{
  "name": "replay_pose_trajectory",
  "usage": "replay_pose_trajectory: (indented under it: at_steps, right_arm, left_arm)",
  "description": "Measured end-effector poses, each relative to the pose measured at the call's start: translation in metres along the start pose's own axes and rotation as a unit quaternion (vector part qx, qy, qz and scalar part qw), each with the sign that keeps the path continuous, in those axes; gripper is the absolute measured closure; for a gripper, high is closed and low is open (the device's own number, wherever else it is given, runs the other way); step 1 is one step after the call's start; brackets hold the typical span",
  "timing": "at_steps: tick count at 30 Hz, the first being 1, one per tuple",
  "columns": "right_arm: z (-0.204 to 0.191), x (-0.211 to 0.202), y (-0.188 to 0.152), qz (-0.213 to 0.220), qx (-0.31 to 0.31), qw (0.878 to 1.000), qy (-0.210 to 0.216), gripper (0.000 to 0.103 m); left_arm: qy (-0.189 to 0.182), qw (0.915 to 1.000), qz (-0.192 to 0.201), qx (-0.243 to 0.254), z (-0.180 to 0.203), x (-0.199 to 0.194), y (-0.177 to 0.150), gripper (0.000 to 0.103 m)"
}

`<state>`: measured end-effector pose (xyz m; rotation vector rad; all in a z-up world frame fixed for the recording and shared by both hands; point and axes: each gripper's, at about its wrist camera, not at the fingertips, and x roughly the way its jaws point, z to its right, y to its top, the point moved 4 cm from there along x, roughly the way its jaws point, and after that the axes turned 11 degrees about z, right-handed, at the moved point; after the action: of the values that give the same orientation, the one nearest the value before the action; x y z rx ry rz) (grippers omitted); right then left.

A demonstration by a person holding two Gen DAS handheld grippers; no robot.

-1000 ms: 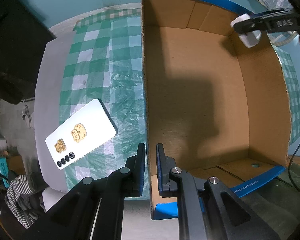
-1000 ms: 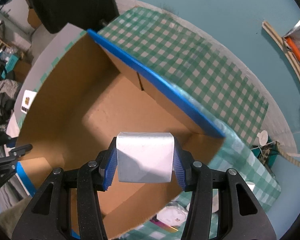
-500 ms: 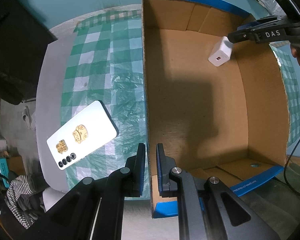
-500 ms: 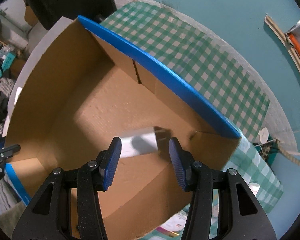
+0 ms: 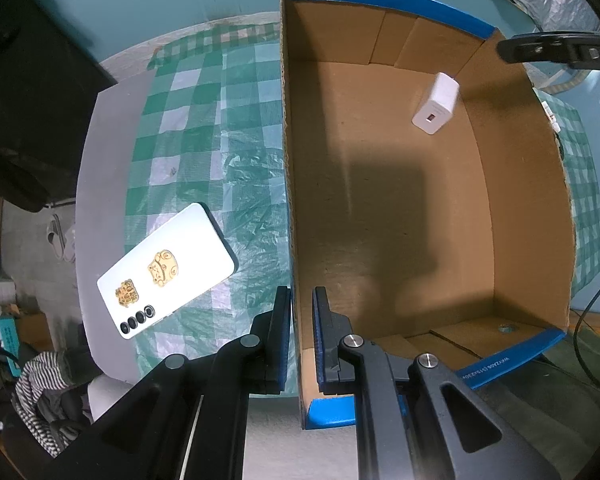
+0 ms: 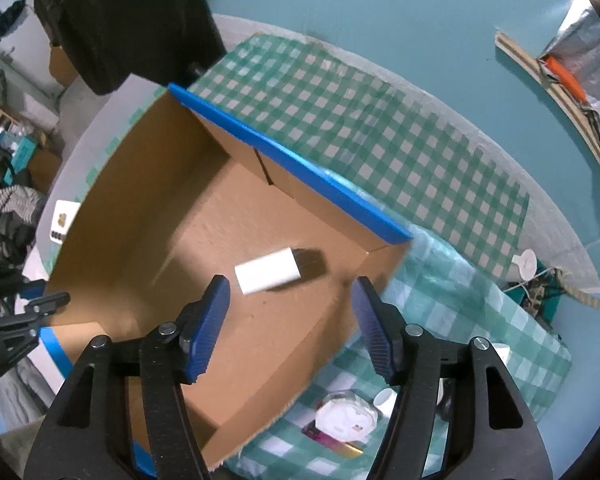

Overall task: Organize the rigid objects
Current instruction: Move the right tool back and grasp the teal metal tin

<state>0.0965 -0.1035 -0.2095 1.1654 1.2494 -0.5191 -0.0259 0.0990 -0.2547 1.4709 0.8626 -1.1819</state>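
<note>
Left wrist view: straight down, close over cardboard box (image 5: pixel 380 200) wall. Right wrist view: steeply down, higher, opposite side. Shared: box inside.

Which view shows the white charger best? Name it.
The left wrist view: the white charger lies sharp on the cardboard box floor, its port face showing. The right wrist view shows it blurred, beyond the open right gripper.

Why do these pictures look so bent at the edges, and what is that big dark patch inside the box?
Left wrist view: the fisheye lens bows the cardboard box walls; the dark patch on its floor is a cast shadow, apparently the gripper's. Right wrist view: equally curved, slightly smeared along the box's blue rim; the white charger throws its own small shadow.
</note>
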Motion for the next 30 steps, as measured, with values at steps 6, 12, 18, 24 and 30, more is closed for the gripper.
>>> replay_pose_trajectory:
  at_steps: [6,12,18,24,30]
  right_arm:
    - [0.015,-0.022,-0.001,0.013,0.014,1.000,-0.008,0.037]
    - [0.036,-0.040,-0.004,0.021,0.028,0.999,-0.023,0.036]
    - [0.070,-0.041,-0.013,0.006,0.062,0.997,-0.047,0.035]
    - [0.091,-0.027,-0.028,-0.014,0.086,0.995,-0.057,0.035]
    - [0.097,-0.004,-0.047,-0.038,0.091,0.993,-0.058,0.035]
  left_arm:
    - [0.001,1.0000,0.000,-0.001,0.000,0.000,0.000,0.093]
    - [0.002,1.0000,-0.001,-0.001,0.000,0.000,-0.001,0.093]
    - [0.002,1.0000,0.000,-0.001,0.000,-0.001,0.000,0.093]
    - [0.000,1.0000,-0.001,-0.003,0.000,-0.001,0.000,0.093]
    - [0.000,1.0000,-0.001,-0.004,-0.001,-0.001,0.000,0.093]
